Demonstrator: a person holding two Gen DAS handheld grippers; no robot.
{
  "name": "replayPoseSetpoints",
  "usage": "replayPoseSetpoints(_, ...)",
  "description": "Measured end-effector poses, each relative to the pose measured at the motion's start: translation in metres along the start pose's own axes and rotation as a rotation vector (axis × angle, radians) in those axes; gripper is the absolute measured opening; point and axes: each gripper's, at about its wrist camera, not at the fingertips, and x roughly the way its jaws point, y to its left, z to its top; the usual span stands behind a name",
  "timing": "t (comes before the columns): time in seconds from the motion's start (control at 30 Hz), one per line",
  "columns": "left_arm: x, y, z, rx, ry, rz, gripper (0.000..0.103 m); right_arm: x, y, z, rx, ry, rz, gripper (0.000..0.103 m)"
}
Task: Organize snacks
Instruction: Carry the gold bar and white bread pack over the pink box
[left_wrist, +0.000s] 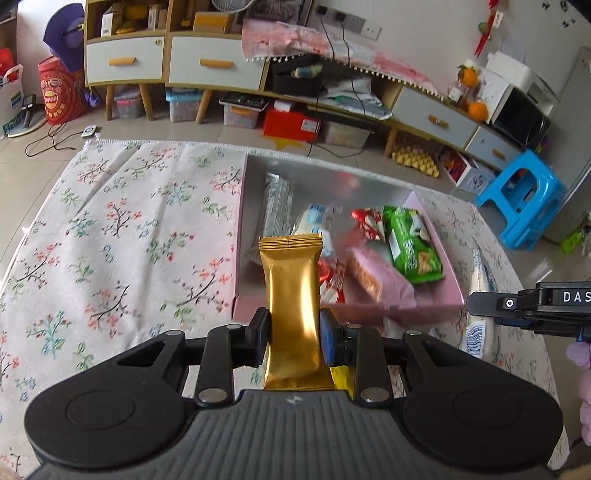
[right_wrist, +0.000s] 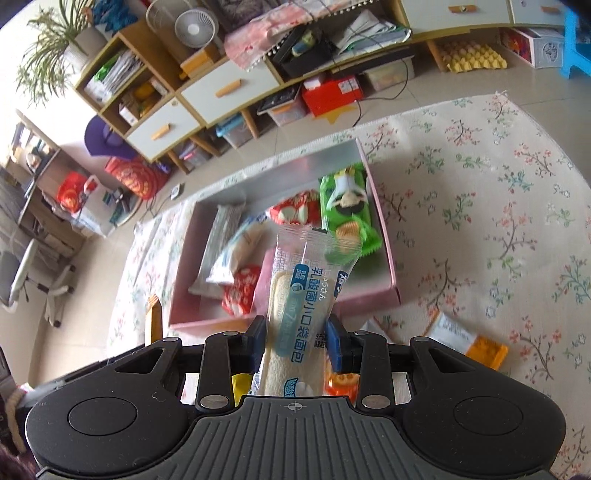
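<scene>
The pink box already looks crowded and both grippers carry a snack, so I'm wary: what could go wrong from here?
1. The left gripper holds the gold packet and the right gripper the bread packet, both near the pink box; releasing together, they might collide.
2. The green packet and others overlap inside, so a new snack may land on top and slide out.

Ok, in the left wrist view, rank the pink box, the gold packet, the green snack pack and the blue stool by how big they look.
1. pink box
2. gold packet, though it is clamped in the left gripper right at the camera, so nearness inflates it
3 and 4. blue stool and green snack pack look too alike to rank; the stool stands farther off.
</scene>
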Motion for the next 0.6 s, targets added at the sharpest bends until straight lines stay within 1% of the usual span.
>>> replayPoseSetpoints(0.2,0.013,-0.002,0.007,-0.008,-0.025,-0.004,0.026,0.012,-0.007,0.010,0.022,-0.023,0.000,0.033)
replayPoseSetpoints(0.5,0.031,0.004,0.015,-0.013,-0.057,0.001,0.026,0.033,-0.016,0.025,0.010,-0.077,-0.007,0.033)
replayPoseSetpoints(0.6,0.038,0.007,0.016,-0.021,-0.054,0.002,0.026,0.041,-0.020,0.029,0.009,-0.087,-0.015,0.033)
